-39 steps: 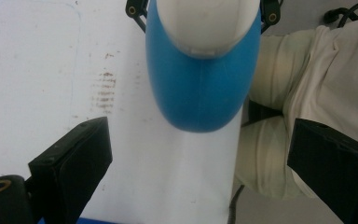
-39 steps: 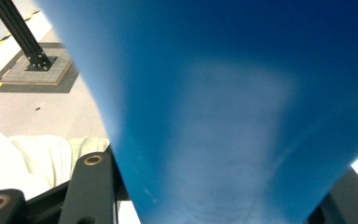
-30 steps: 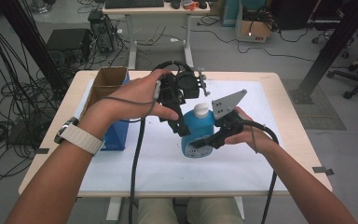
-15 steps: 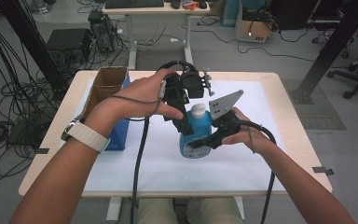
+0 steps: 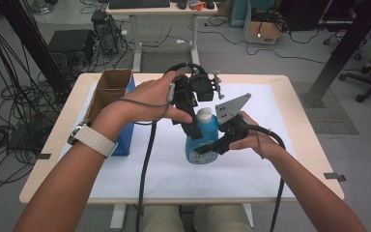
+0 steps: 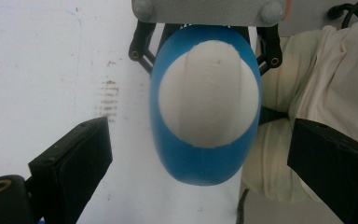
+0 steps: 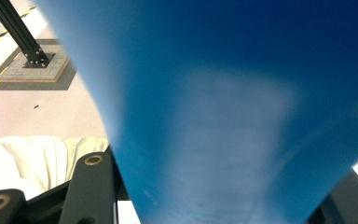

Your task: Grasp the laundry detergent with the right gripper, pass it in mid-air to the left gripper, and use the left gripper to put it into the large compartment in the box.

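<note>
Right gripper (image 5: 211, 146) is clamping the bottle (image 5: 202, 140); left gripper (image 5: 192, 126), jaws apart, is hovering at twelve o'clock over its still-closed cap (image 6: 208, 98).

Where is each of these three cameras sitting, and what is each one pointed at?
High view: above the person's side, looking forward and down on the table; forearms, left gripper, right gripper.
Left gripper view: above the blue bottle, looking down on its white cap between open jaws; the person's lap behind.
Right gripper view: pressed close to the bottle's side, jaws clamping it.
Shared: all three show the blue bottle.
</note>
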Available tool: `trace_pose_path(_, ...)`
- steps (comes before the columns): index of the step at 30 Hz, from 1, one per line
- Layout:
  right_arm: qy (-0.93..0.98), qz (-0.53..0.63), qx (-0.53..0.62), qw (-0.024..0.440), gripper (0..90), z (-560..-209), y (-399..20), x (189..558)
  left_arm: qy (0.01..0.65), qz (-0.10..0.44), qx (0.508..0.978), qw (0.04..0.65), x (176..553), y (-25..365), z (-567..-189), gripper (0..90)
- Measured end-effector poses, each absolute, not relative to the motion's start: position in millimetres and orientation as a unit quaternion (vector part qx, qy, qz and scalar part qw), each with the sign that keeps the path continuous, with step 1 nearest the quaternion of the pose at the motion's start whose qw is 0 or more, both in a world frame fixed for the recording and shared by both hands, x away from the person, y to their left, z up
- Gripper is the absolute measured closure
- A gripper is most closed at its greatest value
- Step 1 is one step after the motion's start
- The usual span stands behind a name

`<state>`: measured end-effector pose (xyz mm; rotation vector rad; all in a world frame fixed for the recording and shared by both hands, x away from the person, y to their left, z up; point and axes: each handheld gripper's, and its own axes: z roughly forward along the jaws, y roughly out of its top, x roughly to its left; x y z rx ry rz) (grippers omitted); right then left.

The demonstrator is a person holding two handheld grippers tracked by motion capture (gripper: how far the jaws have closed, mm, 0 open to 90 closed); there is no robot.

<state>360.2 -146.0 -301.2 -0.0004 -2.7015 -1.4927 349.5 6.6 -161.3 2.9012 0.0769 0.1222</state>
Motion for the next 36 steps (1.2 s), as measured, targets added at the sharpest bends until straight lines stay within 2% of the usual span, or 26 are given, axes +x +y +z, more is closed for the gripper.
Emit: trace_pose_path(36, -0.875, -0.483, -0.003, 0.029, 43.2, -301.9, -146.3, 360.6, 0.029, 0.045, 0.992, 0.116, 348.2, 7.1, -160.9, 7.0)
